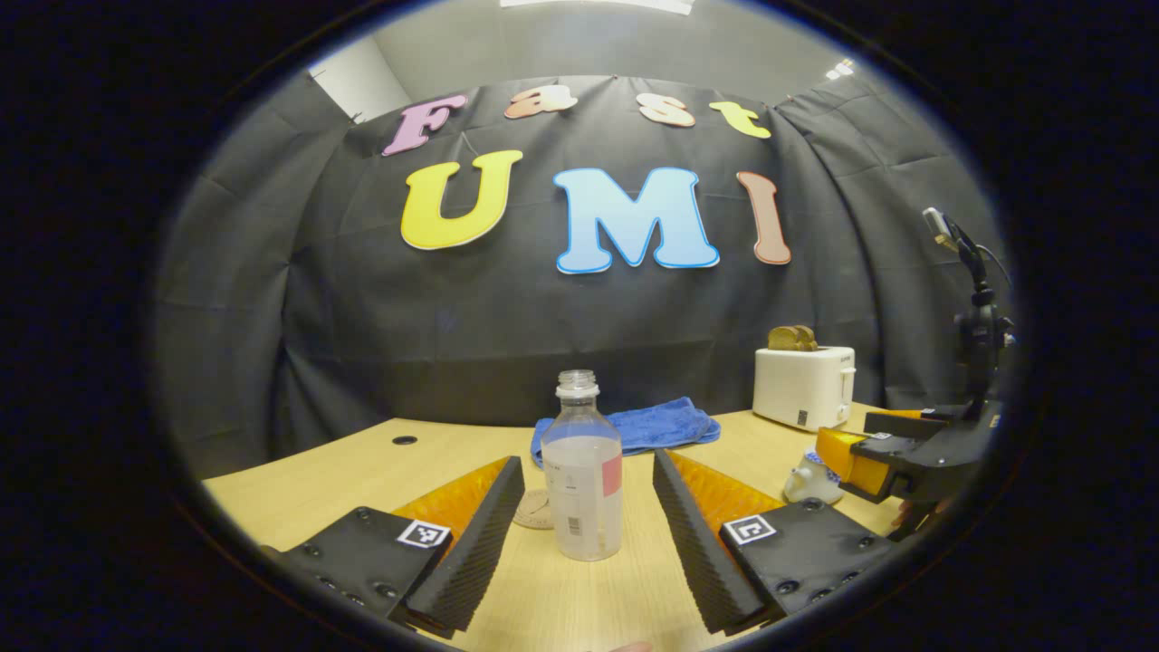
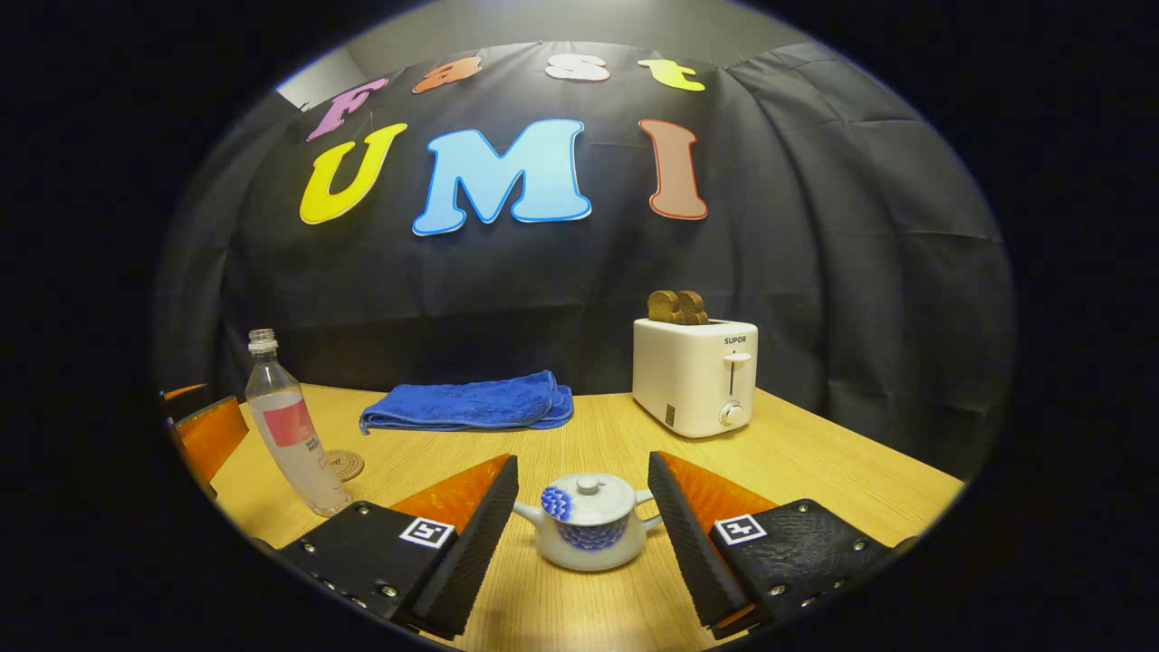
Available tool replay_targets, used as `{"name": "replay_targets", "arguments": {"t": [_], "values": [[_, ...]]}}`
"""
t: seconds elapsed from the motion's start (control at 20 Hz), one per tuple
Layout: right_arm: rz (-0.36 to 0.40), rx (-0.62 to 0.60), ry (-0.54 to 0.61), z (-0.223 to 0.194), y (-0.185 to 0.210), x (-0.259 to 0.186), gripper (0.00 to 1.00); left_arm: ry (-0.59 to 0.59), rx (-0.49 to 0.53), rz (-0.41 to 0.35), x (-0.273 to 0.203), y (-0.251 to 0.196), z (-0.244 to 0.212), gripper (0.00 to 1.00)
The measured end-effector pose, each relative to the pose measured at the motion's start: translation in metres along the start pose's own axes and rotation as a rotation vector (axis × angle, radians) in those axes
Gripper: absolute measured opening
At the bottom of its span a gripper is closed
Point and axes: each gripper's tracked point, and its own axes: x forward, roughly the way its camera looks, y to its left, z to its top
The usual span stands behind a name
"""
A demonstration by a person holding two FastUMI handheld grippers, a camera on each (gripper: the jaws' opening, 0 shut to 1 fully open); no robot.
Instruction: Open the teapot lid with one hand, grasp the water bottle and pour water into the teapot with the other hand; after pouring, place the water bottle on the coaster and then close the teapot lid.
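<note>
A clear uncapped water bottle (image 1: 586,471) with a red-and-white label stands upright on the wooden table between the fingers of my left gripper (image 1: 589,530), which is open and not touching it. A round coaster (image 1: 534,509) lies just behind the bottle to its left. In the right gripper view a small white teapot (image 2: 589,521) with blue pattern sits with its lid (image 2: 589,489) on, between the open fingers of my right gripper (image 2: 579,534). The bottle (image 2: 292,426) and coaster (image 2: 344,465) stand at the left there. The teapot (image 1: 812,478) and right gripper (image 1: 892,462) appear at the right of the left gripper view.
A folded blue towel (image 2: 471,403) lies at the back of the table (image 2: 815,462). A white toaster (image 2: 695,373) holding bread slices stands at the back right. A dark camera stand (image 1: 978,326) rises at the right edge of the left gripper view.
</note>
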Motion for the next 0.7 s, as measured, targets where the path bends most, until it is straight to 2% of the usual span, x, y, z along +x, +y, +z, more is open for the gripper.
{"name": "replay_targets", "arguments": {"t": [0.05,0.1,0.25,0.3,0.4,0.5,0.6,0.65,0.7], "values": [[0.002,-0.009,-0.002,0.001,0.0,0.003,0.89,-0.002,-0.002,-0.002,0.001,-0.001,0.002,0.99],[-0.001,-0.013,-0.001,0.001,0.0,0.006,0.82,-0.007,-0.005,-0.002,0.002,0.0,0.005,1.0],[-0.011,-0.031,0.014,-0.005,-0.001,0.015,0.82,-0.02,-0.006,0.002,0.006,0.008,0.007,0.99],[-0.009,-0.031,0.028,-0.008,-0.002,0.017,0.69,-0.018,-0.007,0.006,0.009,0.012,0.006,0.99],[-0.012,-0.034,0.048,-0.016,-0.002,0.021,0.64,-0.011,-0.019,0.008,0.015,0.016,0.004,0.99],[-0.005,-0.034,0.051,-0.015,-0.002,0.022,0.47,-0.002,-0.028,0.008,0.021,0.018,-0.001,0.99],[-0.003,-0.061,0.049,-0.013,0.0,0.019,0.47,0.016,-0.032,-0.002,0.026,0.016,-0.006,0.99],[-0.02,-0.066,0.038,-0.011,-0.003,0.042,0.12,0.019,-0.032,-0.006,0.026,0.015,-0.008,0.99],[-0.016,-0.075,0.044,-0.014,-0.003,0.028,0.14,0.02,-0.032,-0.005,0.026,0.017,-0.008,0.99]]}}
